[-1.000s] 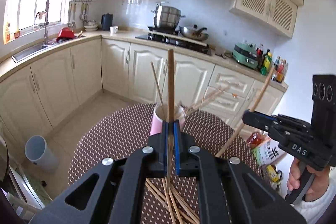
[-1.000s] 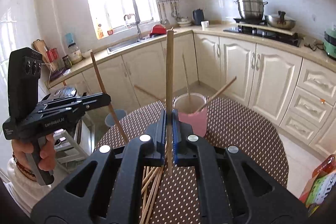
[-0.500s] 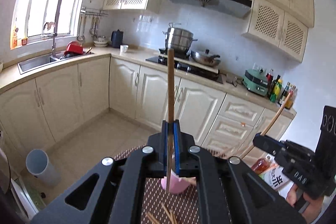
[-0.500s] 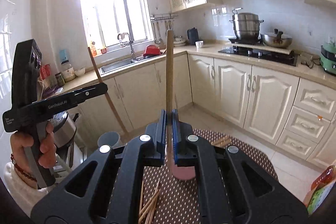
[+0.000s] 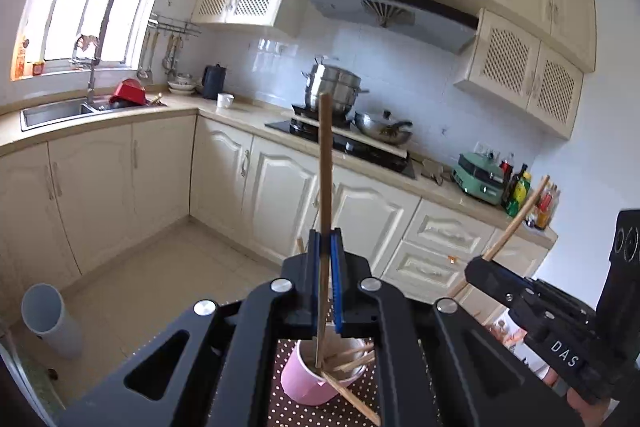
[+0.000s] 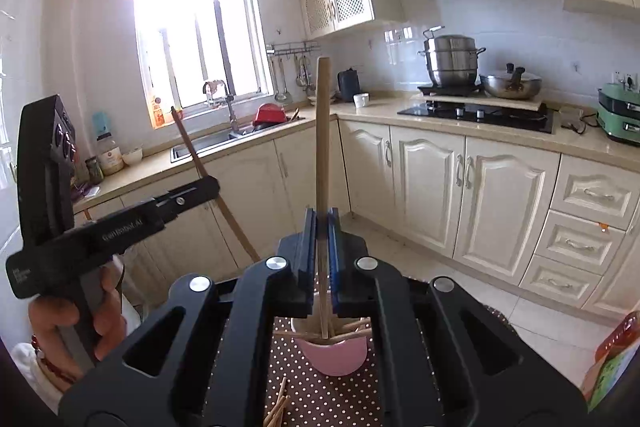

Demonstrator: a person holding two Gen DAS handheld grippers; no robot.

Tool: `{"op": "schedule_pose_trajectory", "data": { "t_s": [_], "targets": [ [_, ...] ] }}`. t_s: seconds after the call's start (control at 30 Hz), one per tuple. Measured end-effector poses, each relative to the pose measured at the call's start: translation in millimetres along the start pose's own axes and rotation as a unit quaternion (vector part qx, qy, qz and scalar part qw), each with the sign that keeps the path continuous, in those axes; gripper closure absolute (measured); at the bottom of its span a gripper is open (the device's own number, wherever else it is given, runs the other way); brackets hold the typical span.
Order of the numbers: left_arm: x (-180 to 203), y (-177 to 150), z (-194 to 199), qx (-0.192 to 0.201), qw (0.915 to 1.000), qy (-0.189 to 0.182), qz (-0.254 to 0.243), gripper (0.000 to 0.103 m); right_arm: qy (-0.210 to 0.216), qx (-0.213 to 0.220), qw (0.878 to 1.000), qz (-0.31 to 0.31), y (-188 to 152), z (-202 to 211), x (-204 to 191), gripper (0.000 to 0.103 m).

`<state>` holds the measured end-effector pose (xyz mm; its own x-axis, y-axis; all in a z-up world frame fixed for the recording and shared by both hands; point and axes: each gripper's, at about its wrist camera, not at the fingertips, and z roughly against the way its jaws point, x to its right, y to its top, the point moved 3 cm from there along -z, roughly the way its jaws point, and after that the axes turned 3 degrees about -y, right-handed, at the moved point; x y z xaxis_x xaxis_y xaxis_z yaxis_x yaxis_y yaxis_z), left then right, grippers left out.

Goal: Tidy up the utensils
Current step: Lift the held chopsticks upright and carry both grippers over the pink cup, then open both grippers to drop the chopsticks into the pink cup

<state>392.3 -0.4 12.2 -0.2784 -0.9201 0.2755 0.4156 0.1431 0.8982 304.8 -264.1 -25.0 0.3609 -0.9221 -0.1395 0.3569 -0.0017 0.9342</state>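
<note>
Left tongs (image 5: 325, 239) are clamped tight on a wooden chopstick (image 5: 324, 195), blue pads pinching it so it stands nearly upright, top end up against the stove backdrop, lower tip dipping down at the mouth of the pink cup (image 5: 308, 383). Right tongs (image 6: 322, 223) are doing the same job, squeezed on a second chopstick (image 6: 322, 155), which is also upright with its bottom end inside the cup's rim. From the left camera the right tongs show at the right edge with their stick slanting up; from the right camera the left tongs sit off to the left, gripped by a hand (image 6: 76, 319), stick slanting too. The cup sits on the brown polka-dot worktop (image 6: 332, 395) right below both pairs of tongs, already holding several chopsticks that lean across it, one poking out over the rim toward the lower right in the left view. A few loose chopsticks (image 6: 278, 407) lie on the cloth nearer the camera. Beyond: cream cabinets, a steel steamer pot (image 5: 332, 87) and a wok (image 5: 382, 131) on the hob, the sink (image 5: 60, 111) under the bright window, and a grey bin (image 5: 50, 319) on the floor.
</note>
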Motion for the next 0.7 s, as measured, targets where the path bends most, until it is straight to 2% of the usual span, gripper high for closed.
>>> {"op": "schedule_pose_trajectory", "data": {
  "t_s": [0.37,0.7],
  "targets": [
    [-9,-37,-23,-0.045,0.9989,0.005,-0.011,0.097,0.000,-0.029,1.000,0.009,-21,-14,-2,0.097],
    [-12,-53,-30,-0.068,0.9975,0.005,-0.018,0.097,-0.008,-0.055,0.998,0.017,-41,-27,-3,0.097]
  ]
}}
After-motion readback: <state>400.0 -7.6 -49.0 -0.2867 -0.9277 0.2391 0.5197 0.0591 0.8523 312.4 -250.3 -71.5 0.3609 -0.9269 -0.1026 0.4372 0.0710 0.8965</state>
